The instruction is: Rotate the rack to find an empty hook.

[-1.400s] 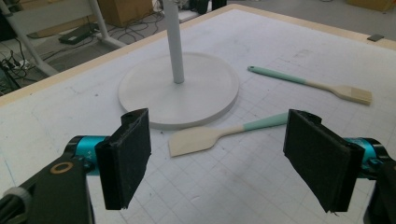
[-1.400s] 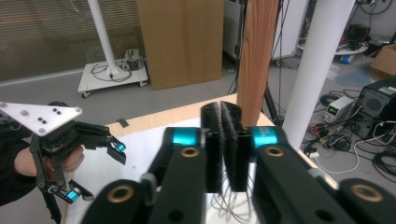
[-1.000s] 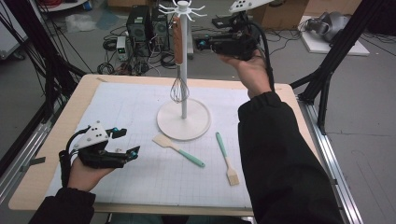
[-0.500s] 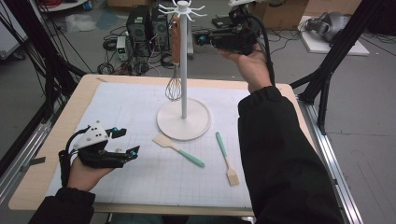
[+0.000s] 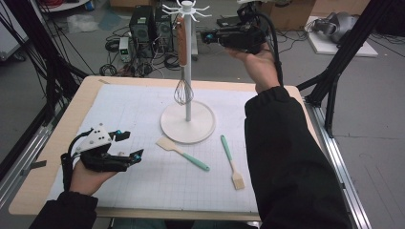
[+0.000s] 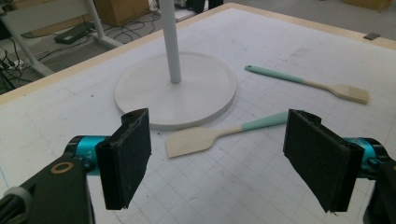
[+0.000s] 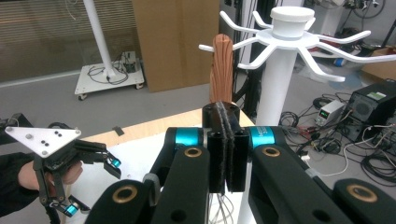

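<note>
Here, in the high view, the right gripper is raised beside the top of the white stand, level with the wooden handle of the whisk that hangs from one of the stand's hooks. The left gripper rests low over the white mat on the surface, its jaws spread with nothing between them. A spatula and a brush (both with mint-green handles) lie near the stand's round base.

In the left gripper view, the spread jaws frame the spatula without touching it; the brush lies farther off, past the base.

In the right gripper view, the jaws are pressed together with nothing visibly between them, just in front of the whisk's handle; whether they touch it is hard to tell. The left gripper shows lower left.
</note>
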A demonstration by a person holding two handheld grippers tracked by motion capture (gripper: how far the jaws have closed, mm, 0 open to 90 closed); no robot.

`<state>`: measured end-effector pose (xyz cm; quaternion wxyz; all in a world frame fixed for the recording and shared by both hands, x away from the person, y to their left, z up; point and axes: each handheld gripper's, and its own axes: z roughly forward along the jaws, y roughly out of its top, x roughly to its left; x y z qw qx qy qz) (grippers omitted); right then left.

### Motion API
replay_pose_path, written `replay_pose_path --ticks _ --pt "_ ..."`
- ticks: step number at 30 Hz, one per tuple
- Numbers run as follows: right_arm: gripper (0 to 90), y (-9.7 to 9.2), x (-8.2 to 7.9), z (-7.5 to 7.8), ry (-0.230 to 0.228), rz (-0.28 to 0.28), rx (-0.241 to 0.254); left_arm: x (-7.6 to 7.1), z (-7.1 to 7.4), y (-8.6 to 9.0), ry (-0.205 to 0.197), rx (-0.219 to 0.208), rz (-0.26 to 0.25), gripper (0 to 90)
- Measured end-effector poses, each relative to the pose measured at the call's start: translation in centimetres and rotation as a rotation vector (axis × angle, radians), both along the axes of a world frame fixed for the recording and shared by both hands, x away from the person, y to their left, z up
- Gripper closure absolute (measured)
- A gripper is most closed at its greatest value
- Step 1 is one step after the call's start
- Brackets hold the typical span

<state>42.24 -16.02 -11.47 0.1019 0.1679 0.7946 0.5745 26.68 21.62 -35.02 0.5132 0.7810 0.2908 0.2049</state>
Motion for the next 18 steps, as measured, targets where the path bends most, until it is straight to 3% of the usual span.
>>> replay_pose_path --ticks 18 --pt "89.5 -0.3 1.3 1.1 -0.013 -0.064 0.015 0.1 -0.2 0.0 0.005 0.004 -0.003 23.7"
